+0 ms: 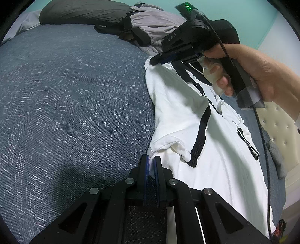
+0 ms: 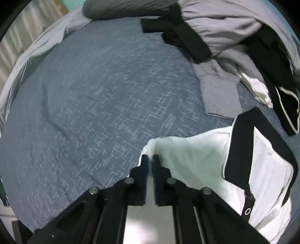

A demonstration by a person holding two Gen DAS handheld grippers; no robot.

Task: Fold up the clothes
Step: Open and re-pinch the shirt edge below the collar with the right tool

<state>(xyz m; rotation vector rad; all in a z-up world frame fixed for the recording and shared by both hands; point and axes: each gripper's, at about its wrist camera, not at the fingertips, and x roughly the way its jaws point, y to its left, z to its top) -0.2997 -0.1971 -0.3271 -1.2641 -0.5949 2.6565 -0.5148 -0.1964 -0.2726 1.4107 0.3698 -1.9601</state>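
Both grippers, left [image 1: 151,159] and right [image 1: 156,59], angle downward pinching the white shirt [image 1: 206,131].

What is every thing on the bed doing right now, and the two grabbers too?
White shirt: spread on the bed, one sleeve folded across its front, pinched at two spots on its left edge.
Left gripper: fingers shut on the shirt's edge.
Right gripper: fingers shut on the shirt's far corner.
Grey and black clothes: lying crumpled, unfolded.
Dark pillow: lying at the far end.
Blue bedspread: lying flat, slightly creased.
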